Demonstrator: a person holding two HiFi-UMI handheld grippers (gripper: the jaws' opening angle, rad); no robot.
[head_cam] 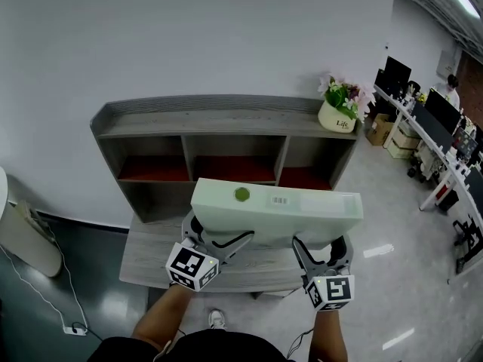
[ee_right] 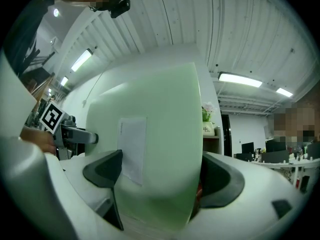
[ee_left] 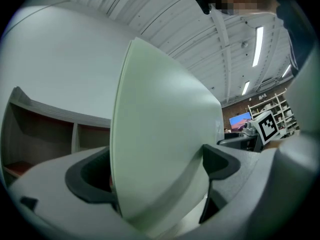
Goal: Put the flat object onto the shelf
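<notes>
A pale green flat tray is held up in the air in front of the grey wooden shelf unit, tilted so its underside with a green dot and a white label faces me. My left gripper is shut on its lower left edge and my right gripper is shut on its lower right edge. In the left gripper view the tray stands edge-on between the dark pads. In the right gripper view the tray fills the gap between the jaws, its label facing the left pad.
The shelf has three upper cubbies with red floors and a low bench top in front. A white pot of flowers sits on the shelf's top right corner. Office desks with monitors stand at the right.
</notes>
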